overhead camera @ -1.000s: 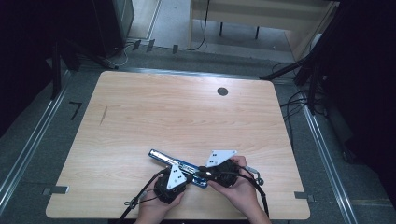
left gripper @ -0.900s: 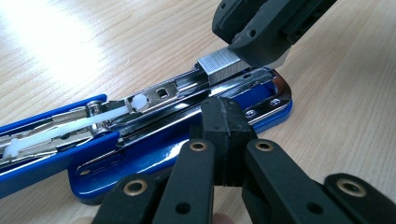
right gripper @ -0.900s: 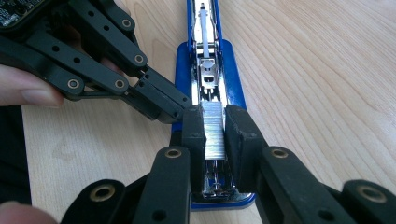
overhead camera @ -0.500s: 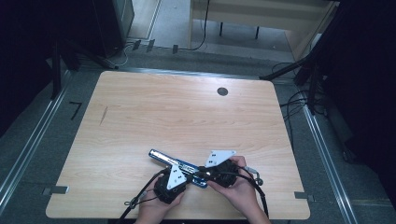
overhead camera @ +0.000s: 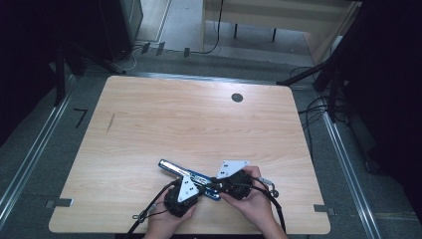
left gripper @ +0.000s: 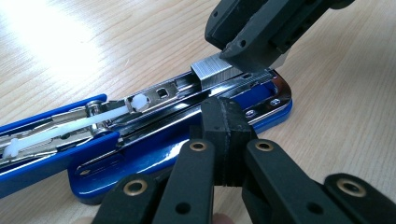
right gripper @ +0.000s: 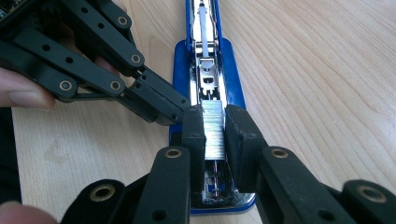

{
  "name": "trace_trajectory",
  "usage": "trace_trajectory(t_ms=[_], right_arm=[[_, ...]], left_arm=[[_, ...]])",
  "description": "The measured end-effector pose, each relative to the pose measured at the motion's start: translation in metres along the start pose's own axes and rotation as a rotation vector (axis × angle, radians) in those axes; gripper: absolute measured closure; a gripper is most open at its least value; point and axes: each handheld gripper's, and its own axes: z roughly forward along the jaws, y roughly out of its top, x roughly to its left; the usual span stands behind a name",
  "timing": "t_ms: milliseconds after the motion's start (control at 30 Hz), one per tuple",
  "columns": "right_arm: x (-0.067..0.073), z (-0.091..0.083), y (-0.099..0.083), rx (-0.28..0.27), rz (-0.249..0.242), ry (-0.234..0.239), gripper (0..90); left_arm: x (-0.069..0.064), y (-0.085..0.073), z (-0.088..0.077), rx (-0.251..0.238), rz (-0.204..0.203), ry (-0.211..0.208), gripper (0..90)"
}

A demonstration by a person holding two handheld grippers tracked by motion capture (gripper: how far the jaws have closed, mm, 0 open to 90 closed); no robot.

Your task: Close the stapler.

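- One blue stapler (overhead camera: 189,175) lies opened out flat near the front edge of the worktop (overhead camera: 164,119), between the person's two hands; in the high view it is a thin blue and chrome bar running on a slant.
- The high view also shows the two grey three-cornered plates on the grippers, the black cables trailing off the front edge, and one dark round hole (overhead camera: 237,97) far back in the worktop.
- The left gripper view shows the stapler's (left gripper: 154,140) chrome channel with a white plastic pusher rod (left gripper: 70,128), which the high view is too small to show.
- One strip of staples (right gripper: 214,130) sits at the channel's near end; the right gripper (right gripper: 214,135) pinches it between its two pads.
- In the left gripper view that strip (left gripper: 212,72) shows as a silver block under the right gripper's jaw tip.
- The left gripper (left gripper: 227,135) has its pads pressed together, resting against the stapler's blue side with nothing between them.
- No brand or writing can be read on the stapler or the grippers.
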Motion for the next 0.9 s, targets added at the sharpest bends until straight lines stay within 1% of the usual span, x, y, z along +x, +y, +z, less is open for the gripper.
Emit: trace_trajectory(t_ms=[433, 533, 567, 600, 633, 800, 867, 900], right_arm=[[-0.0003, -0.0002, -0.0005, 0.006, 0.000, -0.004, 78.9], [-0.0002, 0.0002, -0.0010, 0.011, 0.003, -0.007, 75.8], [-0.0003, 0.0001, -0.0010, 0.008, 0.002, -0.013, 74.0], [-0.0004, -0.0004, -0.0011, 0.001, 0.005, -0.017, 74.2], [-0.0007, -0.0010, -0.0013, -0.009, 0.018, -0.010, 75.3], [-0.0018, -0.0037, -0.0010, -0.036, 0.031, 0.003, 77.9], [-0.0013, -0.0033, -0.0007, -0.041, 0.041, 0.007, 77.7], [-0.0010, -0.0023, -0.0007, -0.037, 0.038, 0.008, 77.1]], left_arm=[[0.0000, 0.0000, 0.0000, 0.000, -0.001, 0.000, 90.0], [0.0000, 0.0000, -0.0001, 0.001, 0.000, 0.001, 90.0], [0.0000, 0.0000, 0.0000, -0.001, -0.001, 0.000, 90.0], [0.0000, 0.0000, 0.0000, 0.000, -0.001, 0.001, 90.0], [0.0000, 0.0000, 0.0000, 0.000, -0.001, 0.000, 90.0], [0.0000, 0.0000, -0.0001, 0.001, 0.000, 0.001, 90.0], [-0.0001, 0.0000, 0.0000, 0.000, 0.000, 0.000, 90.0], [-0.0002, 0.0000, 0.0000, -0.001, -0.001, 0.000, 90.0]])
